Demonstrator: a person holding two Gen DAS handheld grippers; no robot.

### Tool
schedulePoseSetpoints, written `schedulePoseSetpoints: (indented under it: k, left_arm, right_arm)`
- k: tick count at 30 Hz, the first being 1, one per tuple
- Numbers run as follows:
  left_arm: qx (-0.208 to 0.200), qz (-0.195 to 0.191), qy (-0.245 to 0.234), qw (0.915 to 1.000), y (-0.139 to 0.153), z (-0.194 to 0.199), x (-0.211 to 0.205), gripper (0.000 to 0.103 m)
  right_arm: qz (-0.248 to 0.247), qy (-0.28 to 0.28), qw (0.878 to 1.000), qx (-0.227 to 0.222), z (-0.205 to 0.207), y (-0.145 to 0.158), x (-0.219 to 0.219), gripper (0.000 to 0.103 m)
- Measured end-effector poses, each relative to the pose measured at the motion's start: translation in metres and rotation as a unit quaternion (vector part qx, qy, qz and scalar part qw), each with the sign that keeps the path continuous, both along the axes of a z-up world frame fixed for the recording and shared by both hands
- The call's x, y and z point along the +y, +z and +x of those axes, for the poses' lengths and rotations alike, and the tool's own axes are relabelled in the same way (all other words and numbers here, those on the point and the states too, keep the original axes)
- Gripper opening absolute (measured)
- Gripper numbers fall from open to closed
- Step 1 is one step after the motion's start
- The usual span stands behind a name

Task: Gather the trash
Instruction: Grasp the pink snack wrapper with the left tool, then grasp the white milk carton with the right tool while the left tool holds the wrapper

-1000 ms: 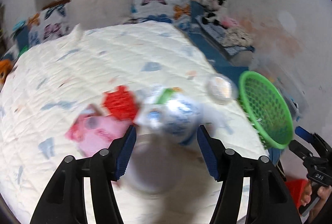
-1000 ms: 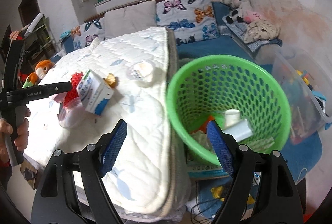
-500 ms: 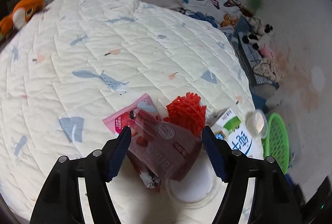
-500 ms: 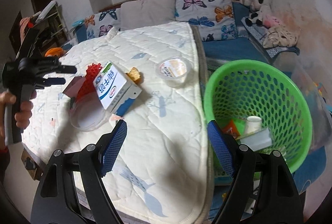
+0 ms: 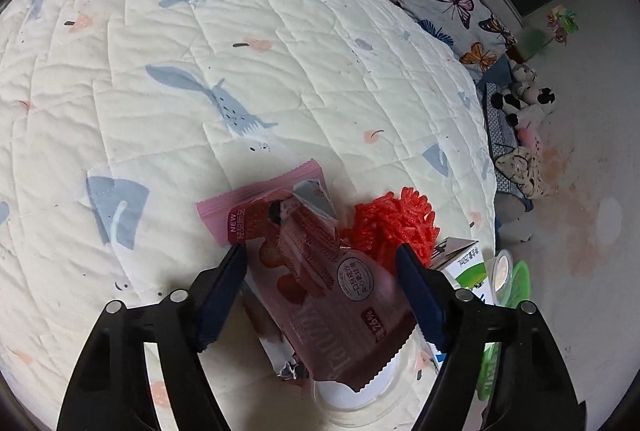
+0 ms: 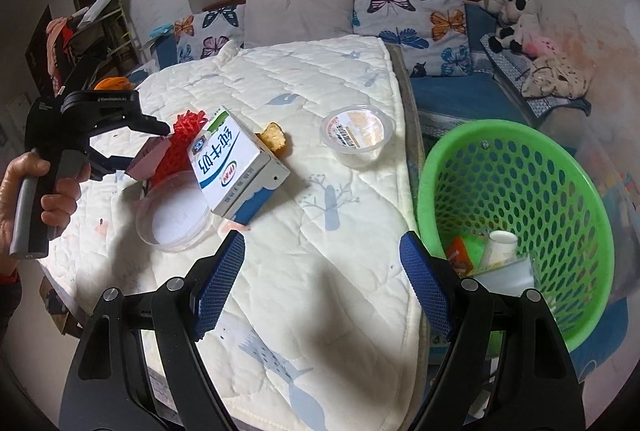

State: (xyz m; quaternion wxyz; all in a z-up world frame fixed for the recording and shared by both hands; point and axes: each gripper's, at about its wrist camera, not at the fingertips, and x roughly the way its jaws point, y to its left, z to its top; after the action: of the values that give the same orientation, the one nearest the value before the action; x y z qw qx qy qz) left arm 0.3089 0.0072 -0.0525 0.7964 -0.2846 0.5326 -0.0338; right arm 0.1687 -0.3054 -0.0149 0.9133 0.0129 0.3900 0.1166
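Cups (image 6: 357, 133), two; carton (image 6: 232, 167), one

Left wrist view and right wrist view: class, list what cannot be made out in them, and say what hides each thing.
- Milk carton, left wrist view: mostly behind the left gripper.
- Clear lid, left wrist view: covered by the pink wrapper.
- Green basket contents, right wrist view: partly hidden by the wall and the right gripper.
- Wrapper grip: contact with pads unclear in both views.
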Motion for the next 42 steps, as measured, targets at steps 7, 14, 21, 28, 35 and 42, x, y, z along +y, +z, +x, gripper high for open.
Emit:
schedulePoseSetpoints:
  k: [7, 14, 21, 28, 35, 42]
  left_arm:
    - [-0.014, -0.033, -0.008, 0.9993, 0.002, -0.004, 0.008, 0.051]
    - [-0.031, -0.044, -0.024, 0.9982, 0.007, -0.010, 0.016, 0.032]
    - [-0.047, -0.047, -0.042, 0.9969, 0.013, -0.014, 0.023, 0.023]
    - [-0.061, -0.049, -0.053, 0.9955, 0.020, -0.019, 0.033, 0.020]
    - [-0.073, -0.050, -0.063, 0.9941, 0.026, -0.024, 0.037, 0.019]
    - [-0.081, -0.054, -0.067, 0.9931, 0.030, -0.030, 0.041, 0.019]
  right_arm:
    - [-0.016, 0.033, 0.999, 0.002, 0.014, 0.003, 0.022, 0.080]
    - [-0.058, 0.081, 0.995, 0.001, 0.038, 0.004, 0.059, 0.080]
    - [-0.108, 0.128, 0.986, 0.007, 0.070, -0.002, 0.094, 0.080]
    - [-0.164, 0.152, 0.975, 0.014, 0.094, -0.016, 0.122, 0.080]
    - [-0.178, 0.152, 0.972, 0.023, 0.108, -0.026, 0.128, 0.080]
    - [-0.186, 0.150, 0.971, 0.023, 0.106, -0.031, 0.135, 0.073]
